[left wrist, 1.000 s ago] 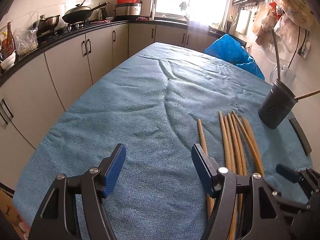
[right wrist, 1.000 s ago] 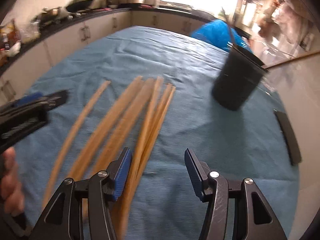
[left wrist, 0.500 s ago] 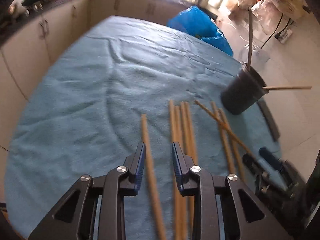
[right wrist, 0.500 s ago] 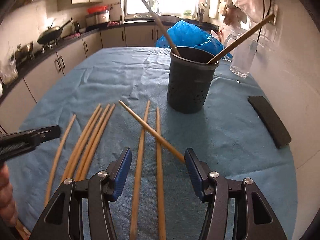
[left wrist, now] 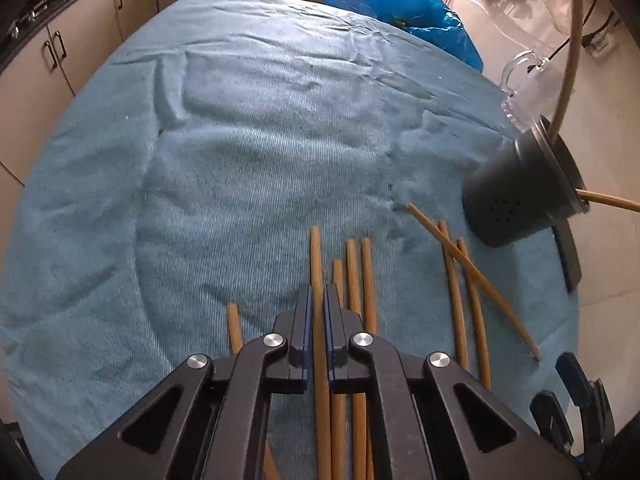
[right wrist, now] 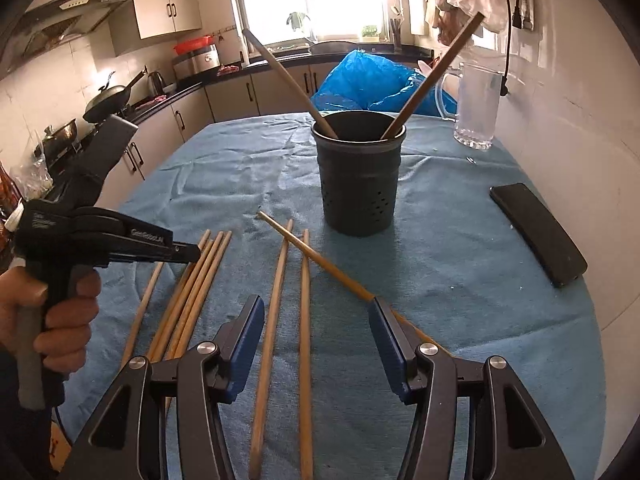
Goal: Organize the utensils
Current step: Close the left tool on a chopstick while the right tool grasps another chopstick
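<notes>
Several wooden chopsticks (right wrist: 280,300) lie on the blue-cloth table (left wrist: 240,140). My left gripper (left wrist: 316,292) points steeply down and is shut on one chopstick (left wrist: 315,256), which runs straight out between its pads; beside it lie three more. In the right wrist view the left gripper (right wrist: 192,254) hangs over that left bunch, held by a hand. My right gripper (right wrist: 316,308) is open above two parallel chopsticks; a crossed chopstick (right wrist: 320,260) passes under its right finger. The dark perforated holder (right wrist: 360,176) stands behind, with two chopsticks leaning in it.
A black phone (right wrist: 538,232) lies at the table's right edge. A glass pitcher (right wrist: 478,108) and a blue plastic bag (right wrist: 368,84) sit at the far end. Kitchen cabinets (right wrist: 160,128) and a counter with pans run along the left.
My left gripper swung right over the chopsticks, tipped downward and closed on one. My right gripper rose a little and rolled level, its jaws still apart.
</notes>
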### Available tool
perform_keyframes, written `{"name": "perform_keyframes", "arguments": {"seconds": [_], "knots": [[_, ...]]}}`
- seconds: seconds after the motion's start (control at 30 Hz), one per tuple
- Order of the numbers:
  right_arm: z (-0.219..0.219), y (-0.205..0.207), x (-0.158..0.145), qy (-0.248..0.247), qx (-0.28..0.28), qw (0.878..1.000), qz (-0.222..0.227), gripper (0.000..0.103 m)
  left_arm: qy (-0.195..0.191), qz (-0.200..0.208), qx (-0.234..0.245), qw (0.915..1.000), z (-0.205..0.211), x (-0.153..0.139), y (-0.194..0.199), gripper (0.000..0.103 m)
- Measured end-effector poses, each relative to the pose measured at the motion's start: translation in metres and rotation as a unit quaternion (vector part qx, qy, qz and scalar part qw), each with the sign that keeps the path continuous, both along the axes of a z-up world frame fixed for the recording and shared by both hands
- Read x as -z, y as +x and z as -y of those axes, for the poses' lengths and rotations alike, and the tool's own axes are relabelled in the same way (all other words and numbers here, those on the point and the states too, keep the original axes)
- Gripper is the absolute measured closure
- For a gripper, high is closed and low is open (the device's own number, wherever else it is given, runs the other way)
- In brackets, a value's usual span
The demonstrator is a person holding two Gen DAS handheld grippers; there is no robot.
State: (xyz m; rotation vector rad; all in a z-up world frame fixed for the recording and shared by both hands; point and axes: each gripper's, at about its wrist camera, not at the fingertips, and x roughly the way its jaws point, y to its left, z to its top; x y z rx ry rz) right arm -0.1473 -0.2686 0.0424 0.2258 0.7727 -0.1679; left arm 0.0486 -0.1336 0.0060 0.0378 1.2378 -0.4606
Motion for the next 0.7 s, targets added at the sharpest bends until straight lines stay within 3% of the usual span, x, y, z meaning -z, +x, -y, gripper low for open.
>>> {"name": "perform_keyframes", "arguments": {"seconds": [0.3, 0.47, 0.6, 0.63, 0.7], "knots": [[0.001, 0.008, -0.002, 0.023, -0.028, 0.999, -0.013, 0.044, 0.015, 0.001, -0.001, 0.9999, -0.007, -0.002, 0.001, 0.096], [-0.006, 0.036, -0.003, 0.068, -0.064, 0.995, -0.045, 0.052, 0.021, 0.008, -0.007, 0.9997, -0.003, -0.002, 0.002, 0.097], [-0.014, 0.062, 0.001, 0.077, -0.068, 0.992, -0.069, 0.061, -0.014, 0.014, -0.014, 0.9997, -0.019, -0.01, -0.002, 0.097], [-0.015, 0.07, 0.004, 0.085, -0.073, 0.991, -0.078, 0.068, -0.025, 0.016, -0.016, 0.9994, -0.024, -0.014, -0.003, 0.097], [-0.017, 0.083, 0.009, 0.092, -0.072, 0.989, -0.095, 0.07, -0.047, 0.027, -0.025, 0.9982, -0.038, -0.027, -0.006, 0.097]]}}
